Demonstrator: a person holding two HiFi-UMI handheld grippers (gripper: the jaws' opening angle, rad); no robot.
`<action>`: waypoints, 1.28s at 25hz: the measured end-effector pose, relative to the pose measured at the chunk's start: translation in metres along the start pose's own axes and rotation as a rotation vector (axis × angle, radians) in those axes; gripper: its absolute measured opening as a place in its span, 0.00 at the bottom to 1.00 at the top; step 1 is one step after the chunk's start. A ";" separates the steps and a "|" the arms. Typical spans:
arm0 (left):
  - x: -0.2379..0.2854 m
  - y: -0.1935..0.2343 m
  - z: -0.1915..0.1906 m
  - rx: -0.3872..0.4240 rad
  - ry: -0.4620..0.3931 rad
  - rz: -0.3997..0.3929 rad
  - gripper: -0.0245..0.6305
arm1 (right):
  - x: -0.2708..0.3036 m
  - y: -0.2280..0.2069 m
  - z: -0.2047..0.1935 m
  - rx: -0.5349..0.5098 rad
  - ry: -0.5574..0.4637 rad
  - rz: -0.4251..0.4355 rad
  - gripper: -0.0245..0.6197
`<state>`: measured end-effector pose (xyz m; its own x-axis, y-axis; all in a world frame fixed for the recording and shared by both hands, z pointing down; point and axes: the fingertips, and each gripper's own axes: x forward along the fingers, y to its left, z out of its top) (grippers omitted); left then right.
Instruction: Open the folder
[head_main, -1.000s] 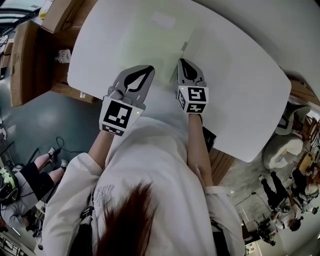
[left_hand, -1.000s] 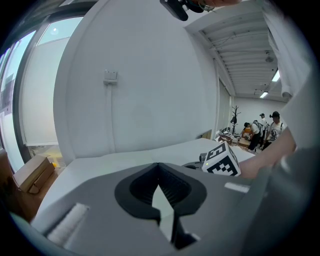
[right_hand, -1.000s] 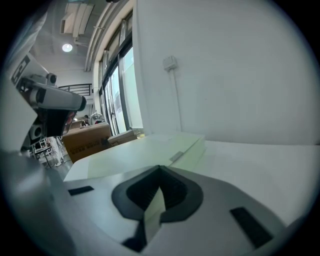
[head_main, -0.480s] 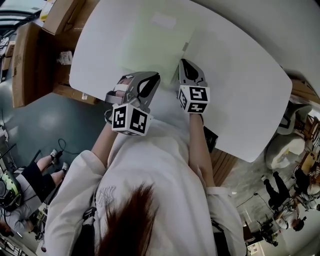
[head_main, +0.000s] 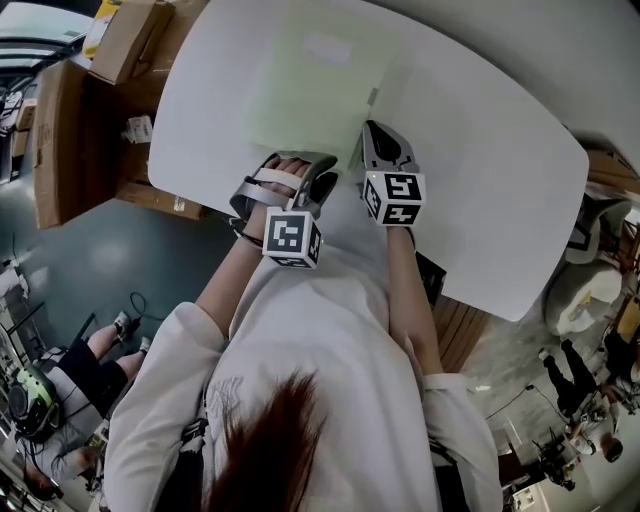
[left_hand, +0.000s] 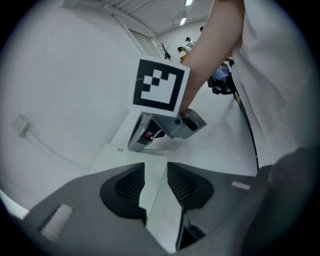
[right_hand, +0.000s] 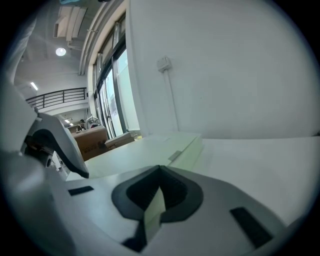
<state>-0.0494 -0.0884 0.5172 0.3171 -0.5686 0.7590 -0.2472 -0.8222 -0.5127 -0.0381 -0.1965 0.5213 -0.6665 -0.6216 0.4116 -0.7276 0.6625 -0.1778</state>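
- Folder (head_main: 315, 85): pale green, lay flat and closed in the upper centre of the head view, on the white counter (head_main: 480, 170).
- Left tongs (left_hand: 156, 169): at the folder's near edge, jaws opening, a pale corner of sheet between them but not pressed.
- Right tongs (right_hand: 160, 172): just right of the left pair, pressed together on a thin strip of the folder's edge.
- Hazard: with the left pair letting go, the cover likely depended on one narrow pinch and could slip free.
- Hazard: if both leaves were caught, the whole folder would lift or slide on the smooth counter instead of opening.
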 end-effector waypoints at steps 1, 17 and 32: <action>0.003 -0.003 -0.002 0.006 0.008 -0.007 0.23 | 0.000 0.000 0.000 0.005 -0.002 -0.001 0.05; 0.025 -0.003 -0.008 -0.001 0.035 0.106 0.23 | 0.000 0.000 0.000 0.007 -0.012 -0.010 0.05; 0.004 0.012 -0.001 -0.124 -0.022 0.138 0.23 | -0.002 0.004 -0.001 -0.083 0.004 0.013 0.05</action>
<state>-0.0522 -0.1002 0.5144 0.2915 -0.6776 0.6752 -0.4004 -0.7275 -0.5571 -0.0392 -0.1925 0.5205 -0.6750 -0.6113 0.4130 -0.7030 0.7028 -0.1088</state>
